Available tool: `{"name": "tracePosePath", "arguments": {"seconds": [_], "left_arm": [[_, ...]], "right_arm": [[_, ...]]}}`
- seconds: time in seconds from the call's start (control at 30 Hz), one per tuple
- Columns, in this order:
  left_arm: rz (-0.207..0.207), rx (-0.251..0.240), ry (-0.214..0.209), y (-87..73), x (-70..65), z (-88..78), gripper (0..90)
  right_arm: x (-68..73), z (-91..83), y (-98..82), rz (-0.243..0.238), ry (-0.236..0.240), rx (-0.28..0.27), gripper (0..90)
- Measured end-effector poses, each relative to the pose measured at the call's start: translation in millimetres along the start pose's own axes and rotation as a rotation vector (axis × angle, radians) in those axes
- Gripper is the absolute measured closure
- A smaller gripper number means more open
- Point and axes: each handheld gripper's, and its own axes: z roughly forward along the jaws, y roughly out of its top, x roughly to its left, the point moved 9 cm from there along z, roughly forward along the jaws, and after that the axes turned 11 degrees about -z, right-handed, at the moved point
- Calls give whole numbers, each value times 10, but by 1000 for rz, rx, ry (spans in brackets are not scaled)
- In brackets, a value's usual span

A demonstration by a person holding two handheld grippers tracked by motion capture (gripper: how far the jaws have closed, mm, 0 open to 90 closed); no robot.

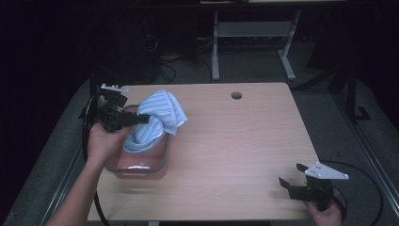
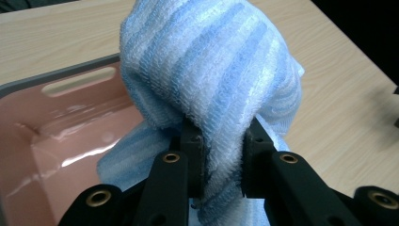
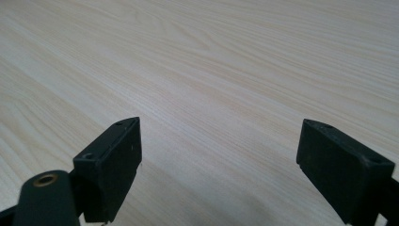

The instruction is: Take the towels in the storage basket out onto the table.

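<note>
Towel (image 2: pixel 211 80): blue-striped, bunched between the left claw's jaws, partly lifted above the pink bin (image 2: pixel 56 136), lower end inside the bin.
Left claw (image 2: pixel 221 160): clamped on the towel, over the bin.
Right claw (image 3: pixel 219 165): jaws wide apart, above bare worktop (image 3: pixel 211 70), well apart from the bin.

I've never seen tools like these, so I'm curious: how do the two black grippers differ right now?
The left gripper is shut on the blue striped towel, lifting it over the pink bin; the right gripper holds nothing. The left one's jaws pinch close together; the right one's stand wide apart. The left sits at the table's far left, the right at its near right corner. Both are black, hand-held and two-jawed.
</note>
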Motion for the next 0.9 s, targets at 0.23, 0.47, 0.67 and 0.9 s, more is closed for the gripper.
{"name": "tracePosePath", "arguments": {"seconds": [0.23, 0.47, 0.67, 0.9], "left_arm": [[25, 2, -15, 48, -136, 46, 753], [34, 11, -28, 68, -227, 133, 753], [43, 25, -37, 77, -323, 238, 753], [53, 37, -54, 96, -429, 368, 752]], "right_arm": [[-1, -4, 0, 2, -1, -1, 141], [-6, -7, -4, 5, -1, -3, 141], [0, -3, 4, 0, -1, -3, 141], [-4, -6, 7, -2, -1, -8, 141]]}}
